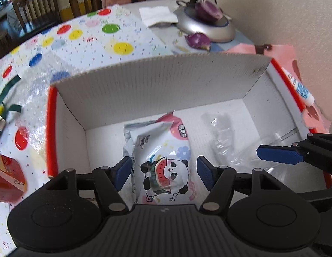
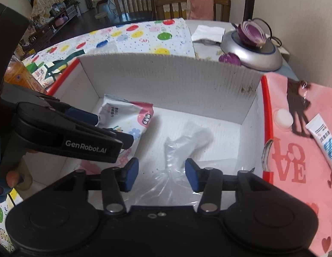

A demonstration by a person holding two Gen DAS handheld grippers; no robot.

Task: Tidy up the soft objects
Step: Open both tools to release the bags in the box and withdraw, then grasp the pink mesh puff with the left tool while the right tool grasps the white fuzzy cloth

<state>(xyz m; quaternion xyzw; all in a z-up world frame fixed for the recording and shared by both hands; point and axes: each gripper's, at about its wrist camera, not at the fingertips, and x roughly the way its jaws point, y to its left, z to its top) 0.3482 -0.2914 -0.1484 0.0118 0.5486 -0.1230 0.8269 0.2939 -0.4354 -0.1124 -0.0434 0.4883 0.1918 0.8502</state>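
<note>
A white cardboard box with a red rim stands open on the table. A soft panda-print packet lies on its floor, also in the right wrist view. A clear plastic bag lies beside it, also in the left wrist view. My left gripper is open, its blue pads on either side of the packet without touching it. My right gripper is open just above the plastic bag.
A spotted cloth covers the table left of the box. A red carton sits at the left. A silver lamp base with purple onion halves stands behind. A pink cloth with a white tube lies right.
</note>
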